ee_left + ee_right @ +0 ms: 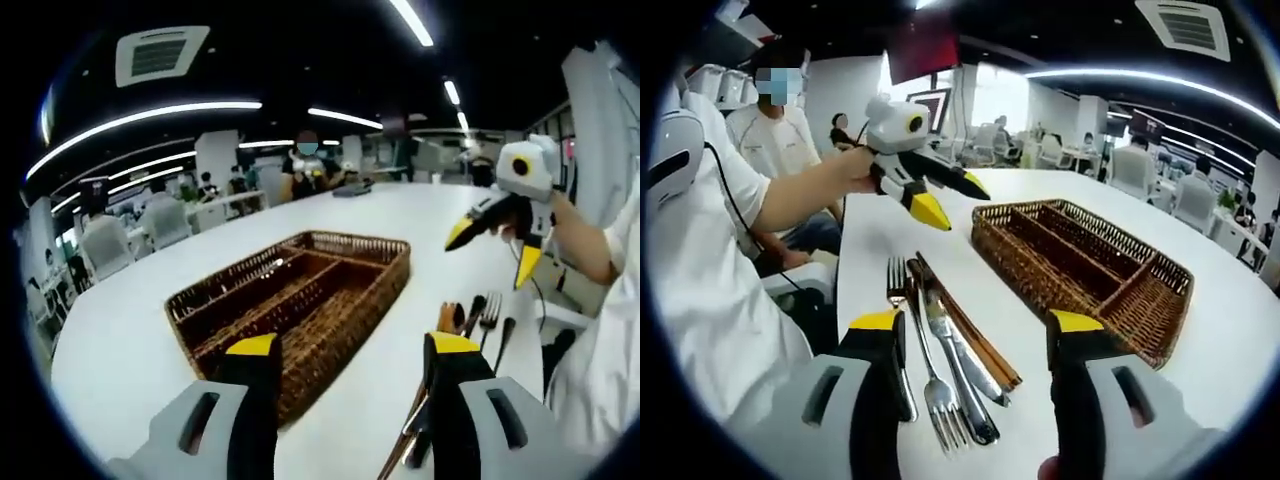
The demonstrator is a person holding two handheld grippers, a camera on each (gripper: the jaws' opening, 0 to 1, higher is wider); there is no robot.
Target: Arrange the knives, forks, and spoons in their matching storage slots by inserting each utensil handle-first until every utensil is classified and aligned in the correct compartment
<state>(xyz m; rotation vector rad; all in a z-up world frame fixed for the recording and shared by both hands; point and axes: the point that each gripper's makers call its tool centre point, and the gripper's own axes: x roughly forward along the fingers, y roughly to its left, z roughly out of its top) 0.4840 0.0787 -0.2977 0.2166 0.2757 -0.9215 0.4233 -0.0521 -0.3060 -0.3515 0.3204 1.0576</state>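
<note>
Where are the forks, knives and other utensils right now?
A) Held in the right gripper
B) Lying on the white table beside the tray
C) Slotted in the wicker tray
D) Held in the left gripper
B: the utensils lie in a cluster on the table beside the wicker tray, whose compartments look empty.

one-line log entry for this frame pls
phase: pre-grasp | left gripper: open, empty | right gripper: open, above utensils on table | wicker tray: slots empty
</note>
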